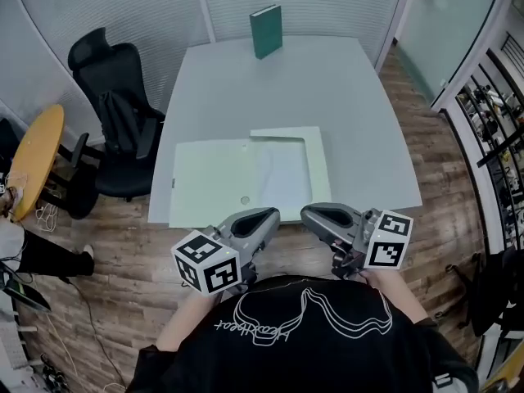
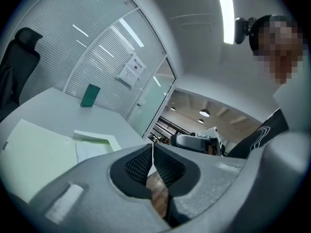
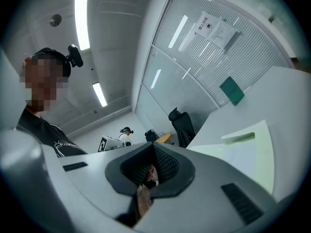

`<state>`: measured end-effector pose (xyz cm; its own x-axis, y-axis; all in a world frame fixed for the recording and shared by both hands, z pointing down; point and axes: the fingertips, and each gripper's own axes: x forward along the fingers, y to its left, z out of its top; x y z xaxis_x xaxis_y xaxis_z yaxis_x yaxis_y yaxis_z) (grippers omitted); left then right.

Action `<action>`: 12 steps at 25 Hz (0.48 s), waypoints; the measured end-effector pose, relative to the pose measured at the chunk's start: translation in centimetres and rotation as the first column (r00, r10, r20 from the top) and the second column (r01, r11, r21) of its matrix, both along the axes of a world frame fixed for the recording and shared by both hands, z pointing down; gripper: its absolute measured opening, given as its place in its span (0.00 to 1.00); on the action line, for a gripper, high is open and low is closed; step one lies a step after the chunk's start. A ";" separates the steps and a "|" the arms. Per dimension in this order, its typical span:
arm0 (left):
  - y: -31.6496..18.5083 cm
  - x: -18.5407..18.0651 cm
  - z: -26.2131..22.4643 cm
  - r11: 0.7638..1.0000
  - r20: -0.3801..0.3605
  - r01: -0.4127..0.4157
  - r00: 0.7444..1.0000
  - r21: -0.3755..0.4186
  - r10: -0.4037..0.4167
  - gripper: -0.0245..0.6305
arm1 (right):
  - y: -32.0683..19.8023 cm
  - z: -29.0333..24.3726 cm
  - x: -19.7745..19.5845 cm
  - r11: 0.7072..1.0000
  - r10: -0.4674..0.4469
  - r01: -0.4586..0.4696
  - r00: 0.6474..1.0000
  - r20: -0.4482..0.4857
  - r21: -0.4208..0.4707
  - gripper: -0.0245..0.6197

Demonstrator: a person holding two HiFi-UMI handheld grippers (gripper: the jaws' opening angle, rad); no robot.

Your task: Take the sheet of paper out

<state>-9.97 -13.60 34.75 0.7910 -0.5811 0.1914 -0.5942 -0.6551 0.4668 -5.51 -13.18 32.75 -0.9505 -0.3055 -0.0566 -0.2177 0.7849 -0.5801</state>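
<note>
On the table [image 1: 352, 80], pale folder [image 1: 205, 182] with paper sheet [image 1: 284, 177].

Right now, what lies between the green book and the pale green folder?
Nothing; the head view shows only bare table between green book and folder.

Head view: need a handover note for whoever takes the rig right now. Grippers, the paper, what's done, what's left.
Left gripper: shut, empty, at the near edge of the table, close to the person's torso.
Right gripper: shut, empty, beside the left one.
Pale green folder: flat on the table's near side, flap open.
White sheet: lies in the folder's right half; neither gripper touches it.
Done: folder is open.
Left: grip the sheet and take it out.
</note>
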 end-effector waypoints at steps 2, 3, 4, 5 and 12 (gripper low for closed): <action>-0.8 -0.3 1.1 1.000 -0.005 -0.009 1.000 -0.025 0.009 0.06 | -0.5 0.6 -0.3 1.000 0.007 -0.008 1.000 -0.018 -0.010 0.05; -1.2 -0.4 1.6 0.999 -0.009 -0.010 1.000 -0.040 0.010 0.06 | -0.7 1.0 -0.3 1.000 0.011 -0.012 1.000 -0.029 -0.018 0.05; -1.4 -0.5 2.0 0.998 -0.013 -0.010 1.000 -0.056 0.009 0.06 | -1.0 1.3 -0.1 0.999 0.017 -0.018 0.999 -0.038 -0.028 0.05; -1.7 -0.5 2.5 0.997 -0.017 -0.010 1.000 -0.070 0.009 0.06 | -1.2 1.7 0.1 0.999 0.024 -0.026 0.999 -0.044 -0.039 0.05; -4.6 -0.5 5.7 0.990 0.027 0.027 0.999 -0.136 -0.024 0.06 | -4.2 5.2 2.4 0.991 0.051 -0.055 0.998 -0.033 -0.121 0.05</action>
